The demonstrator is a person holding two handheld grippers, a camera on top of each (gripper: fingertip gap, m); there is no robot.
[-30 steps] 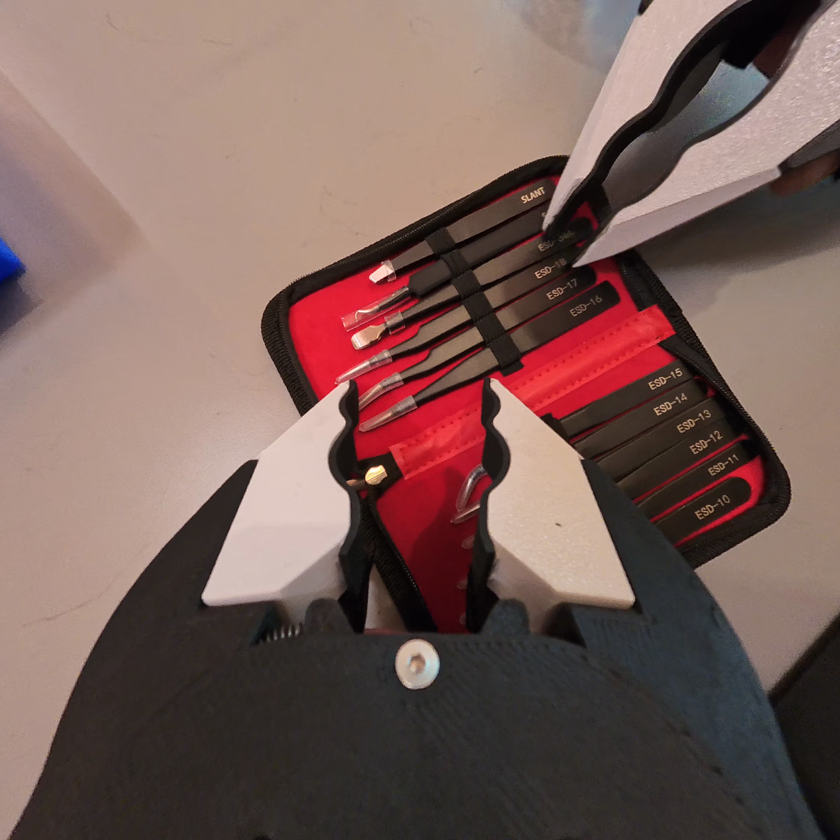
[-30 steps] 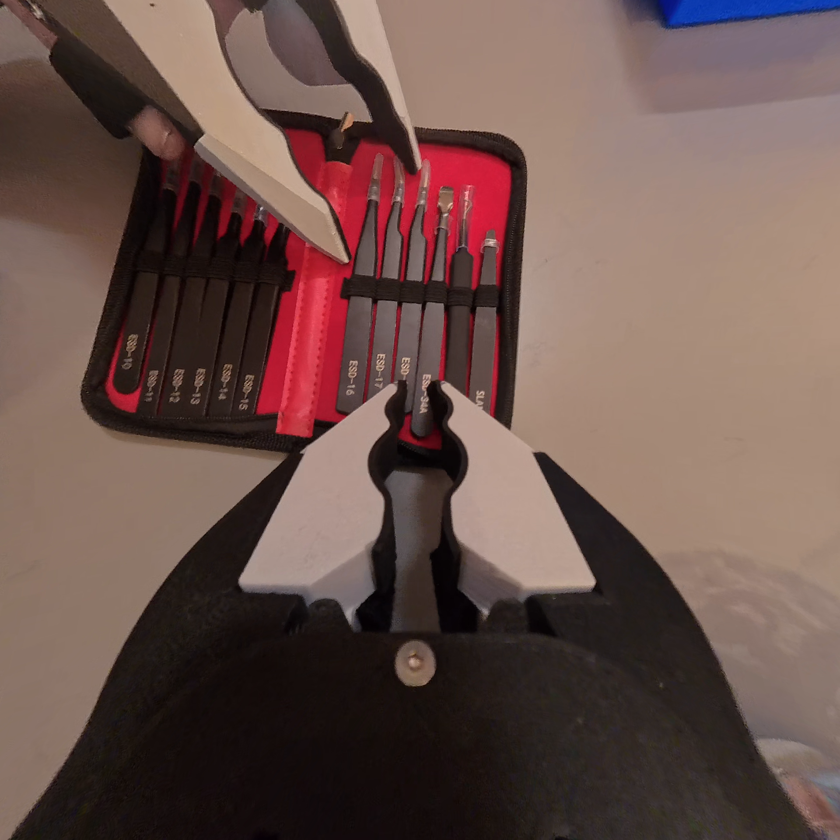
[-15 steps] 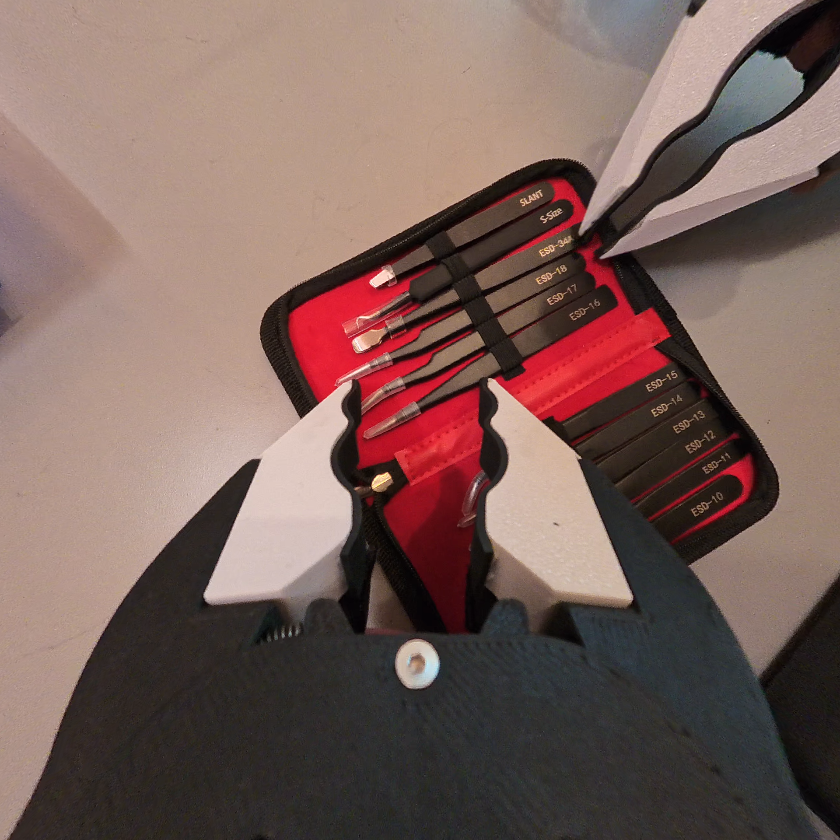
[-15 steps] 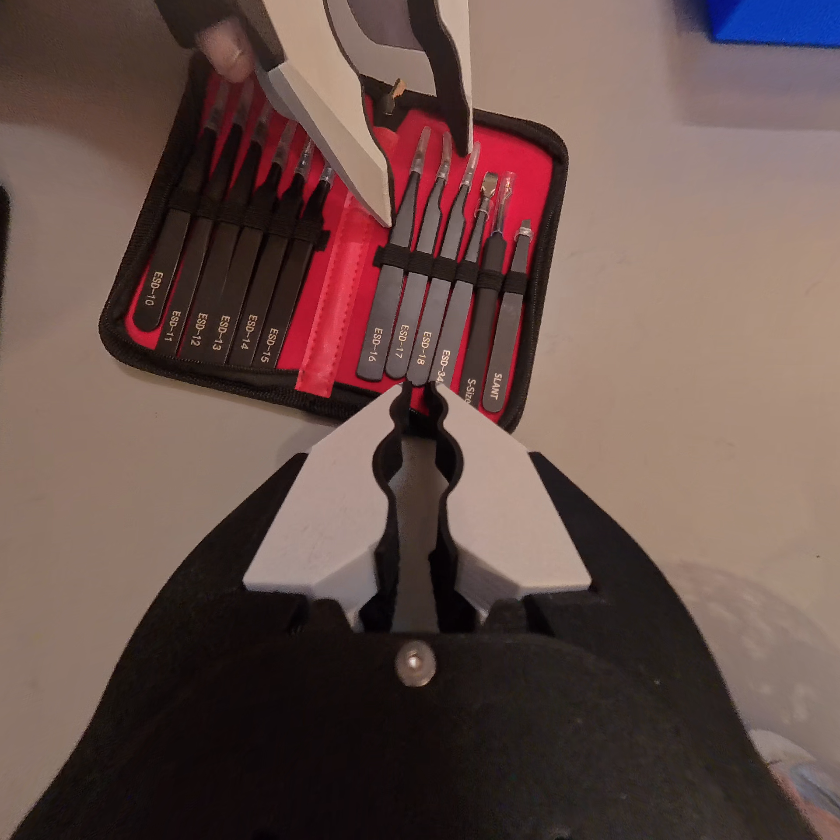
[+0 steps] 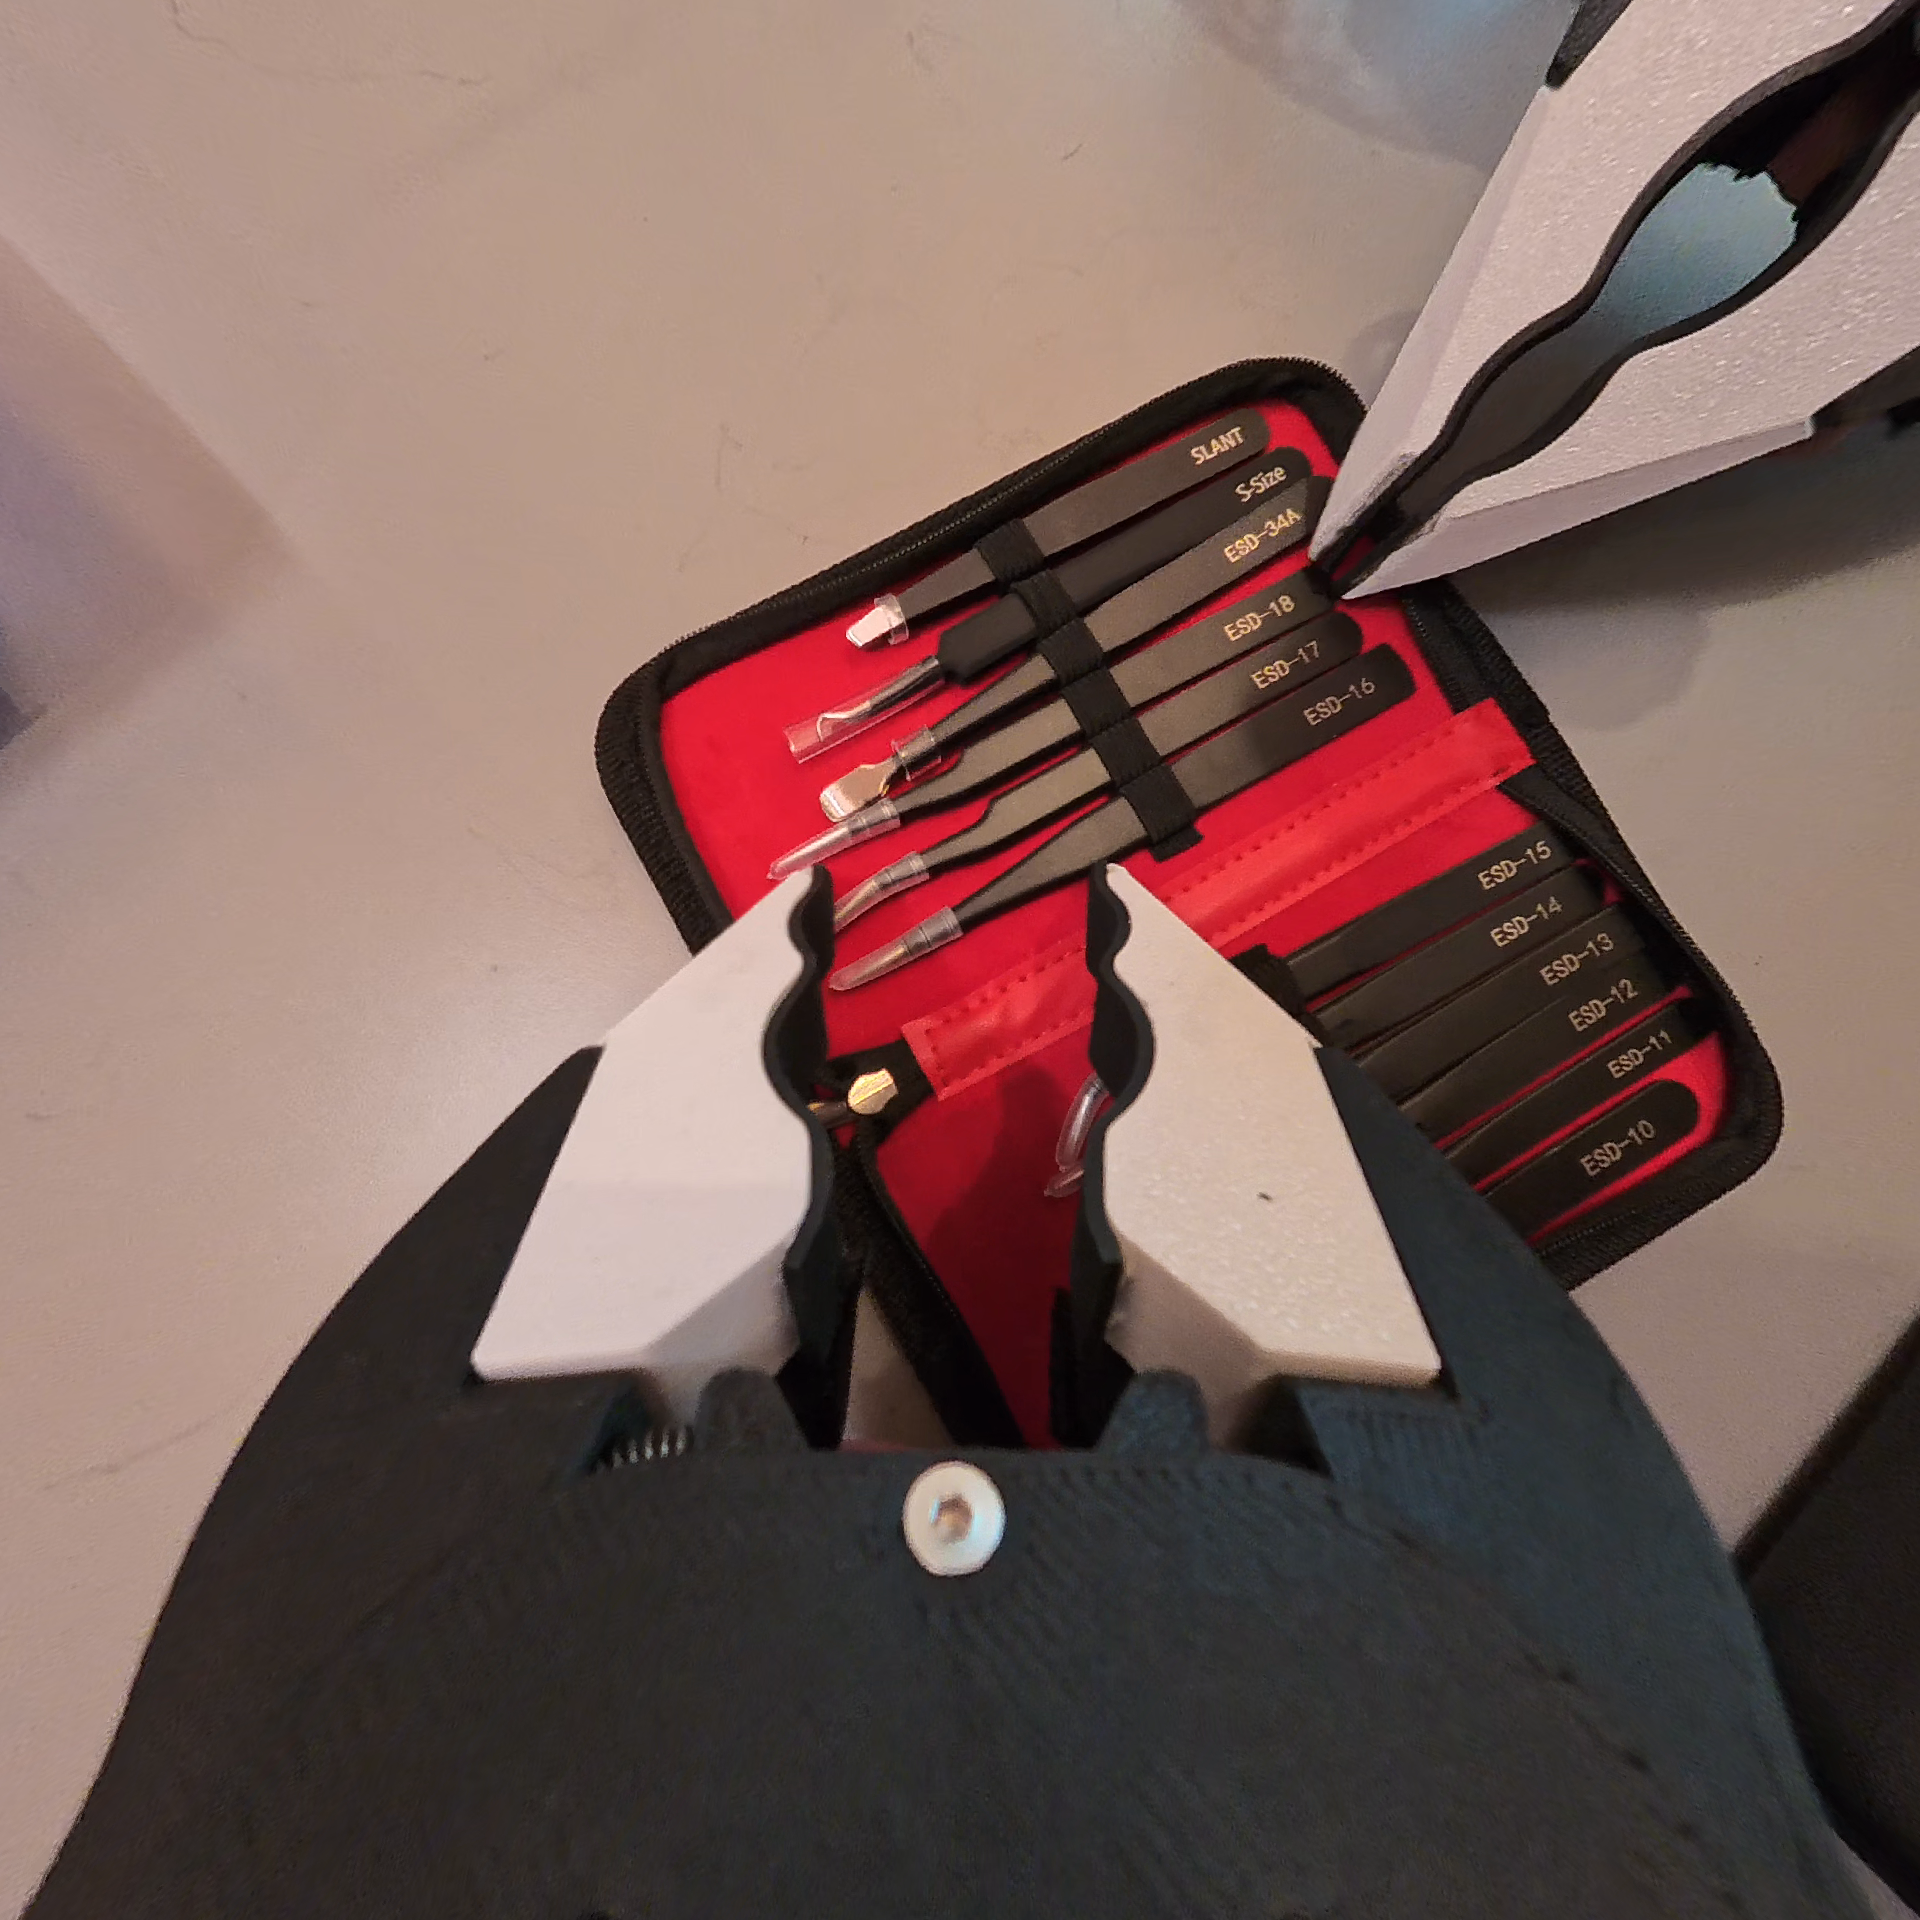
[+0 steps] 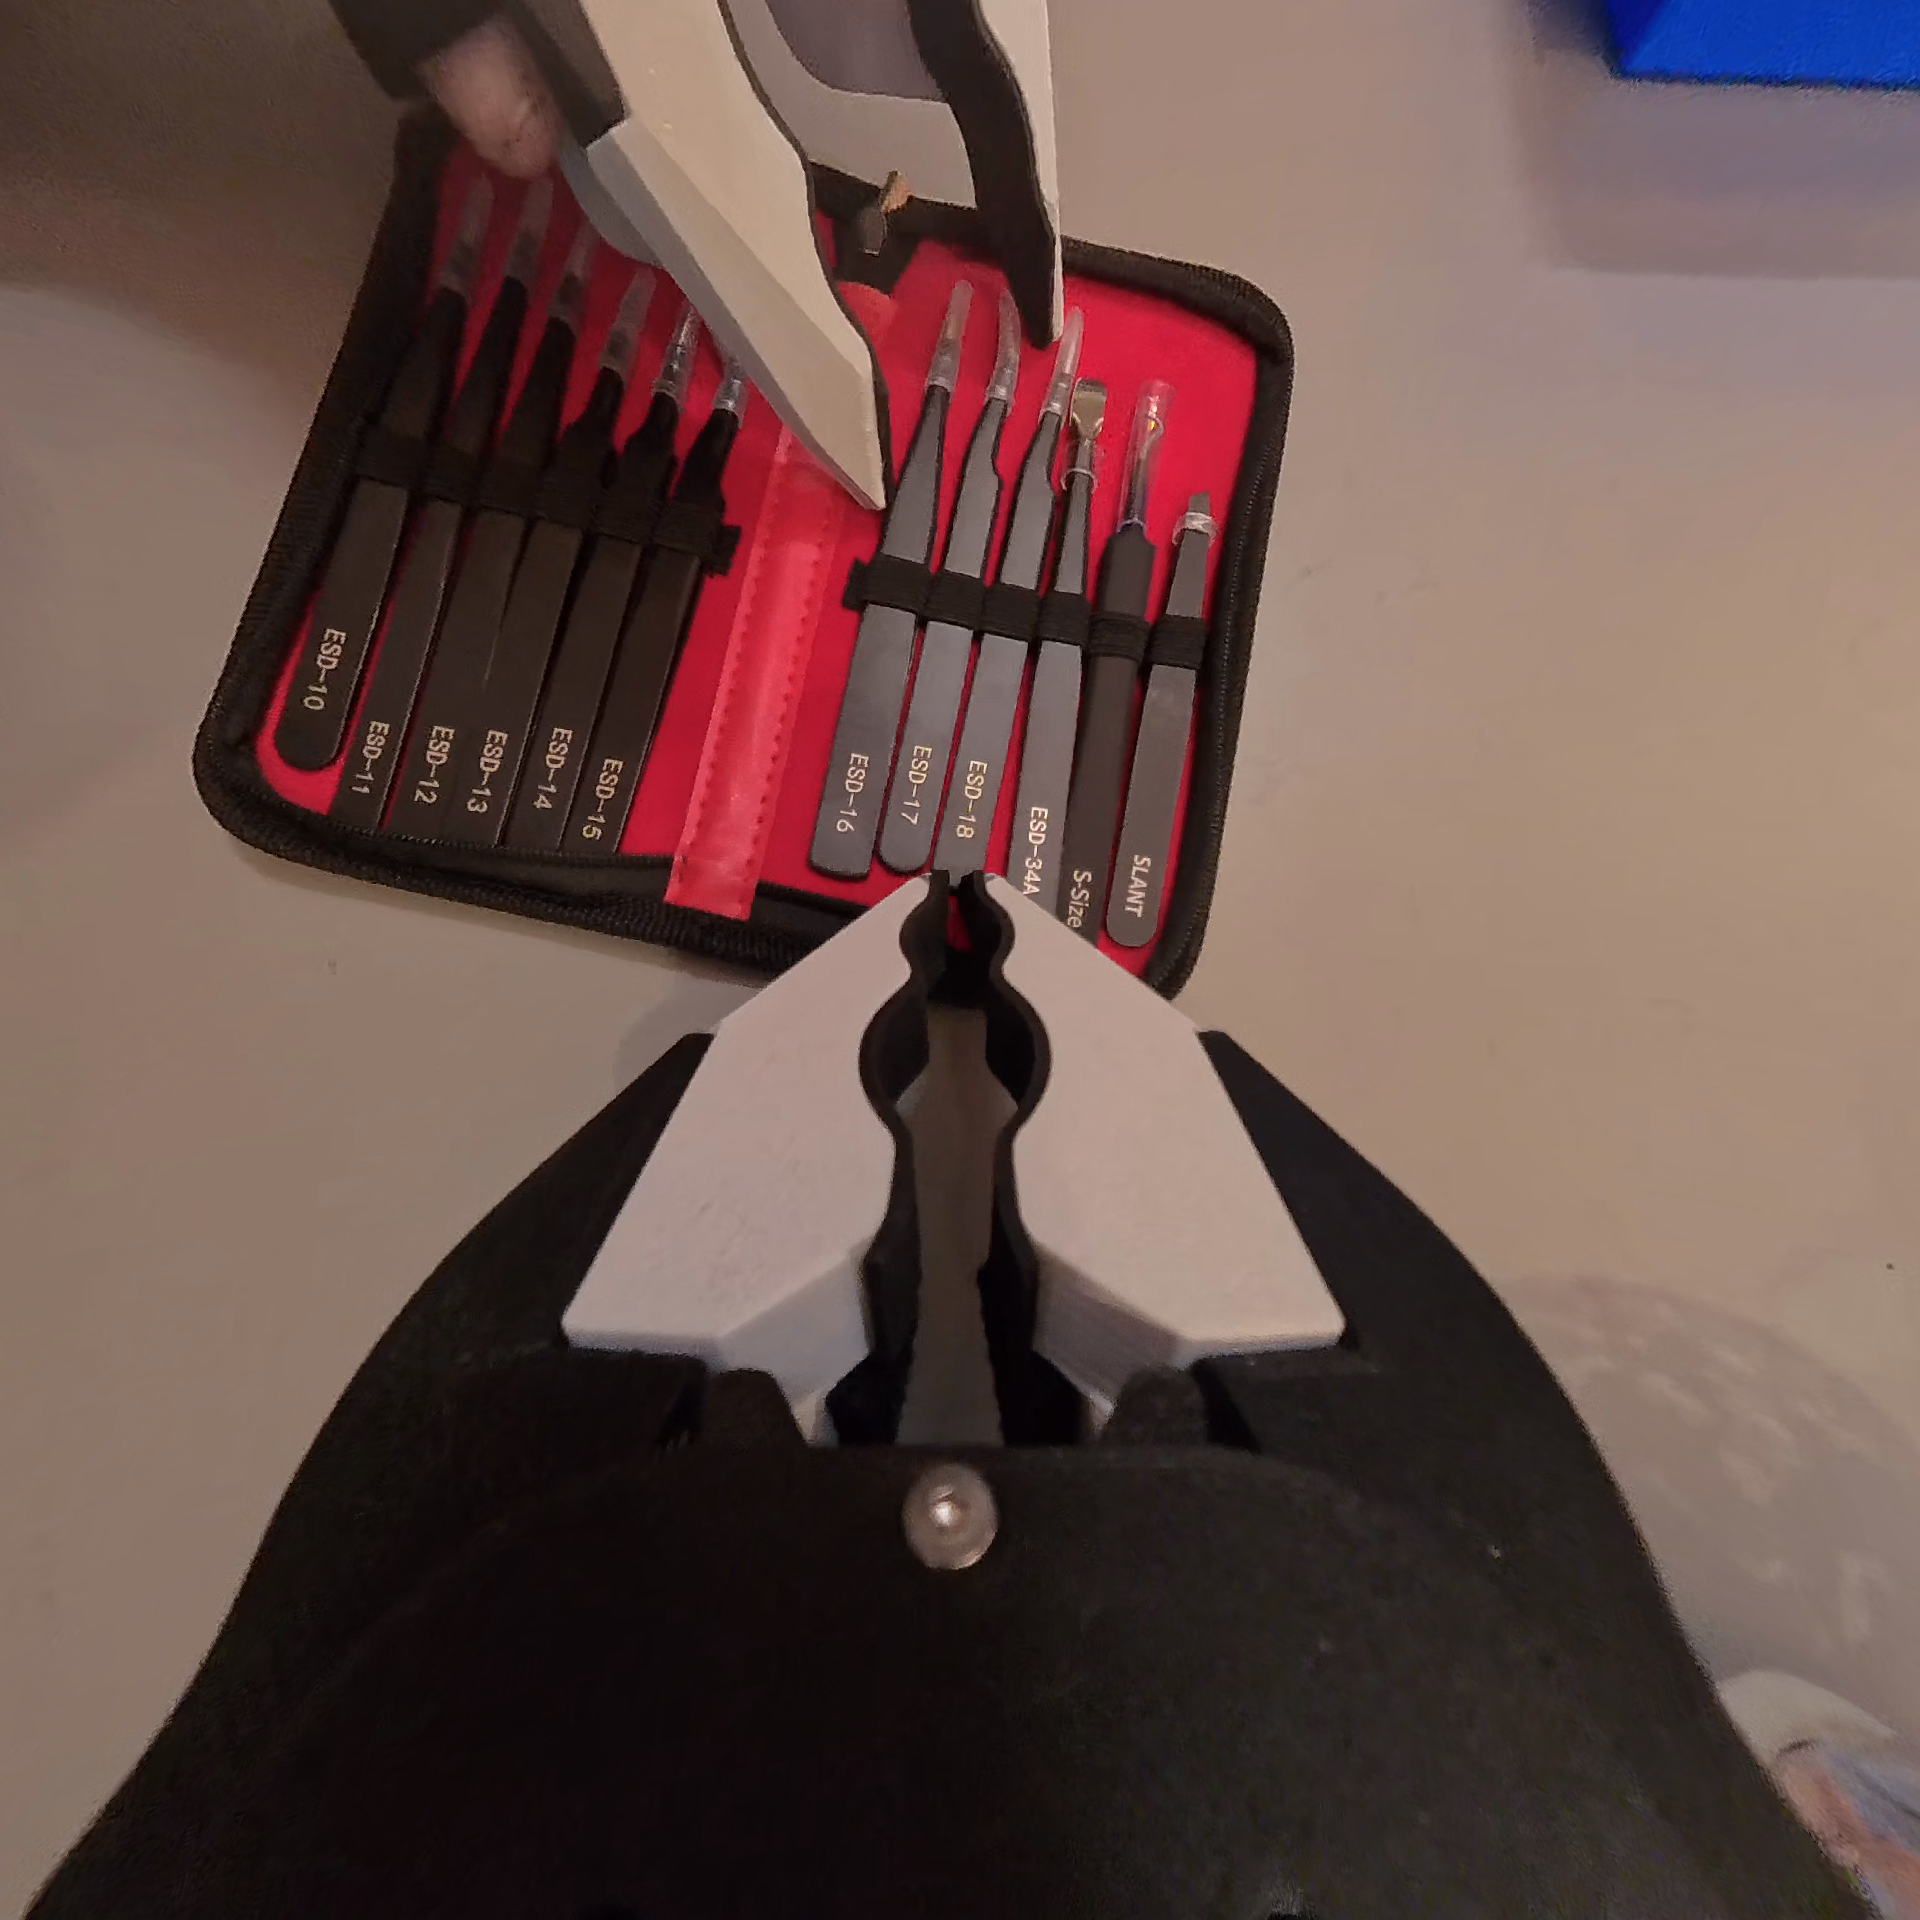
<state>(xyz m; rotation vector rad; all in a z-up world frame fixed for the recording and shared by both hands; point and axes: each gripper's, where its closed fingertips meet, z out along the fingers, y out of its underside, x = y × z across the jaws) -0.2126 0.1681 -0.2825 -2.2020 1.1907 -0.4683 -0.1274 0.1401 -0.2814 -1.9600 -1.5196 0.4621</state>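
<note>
A black zip case [image 5: 644, 748] with red lining lies open on the beige table, also in the right wrist view [image 6: 1273, 520]. It holds two rows of black tweezers under elastic bands. My right gripper [image 6: 956, 883] is shut on the handle end of one tweezers [image 6: 971, 727] in the right row, third from the centre strip; the gripper [image 5: 1340, 566] and the tweezers [image 5: 1184, 651] also show in the left wrist view. My left gripper [image 5: 958, 883] is open and empty above the capped tweezer tips and the brass zip pull [image 5: 868, 1091]; it also shows in the right wrist view [image 6: 961, 410].
A blue object [image 6: 1766, 42] lies at the far right of the table. A dark object [image 5: 1860, 1507] stands at the table's right side. A person's finger [image 6: 488, 114] shows behind the left gripper. A pale thing [image 6: 1829, 1787] sits near the right gripper's body. My right fingertips sit around 10 cm from my left ones. The black zip case [image 5: 644, 748] is about 4 cm from my left fingertips and 15 cm from my right. My right wrist view [image 6: 1230, 287] looks at it from another angle. Between my left fingertips and the brass zip pull [image 5: 868, 1091] there is roughly 4 cm. Seen from the right wrist view [image 6: 875, 224] as well.
My right gripper has drawn back from over the tweezer handles to their ends and its fingers have closed. My left gripper stays open over the tips end.
</note>
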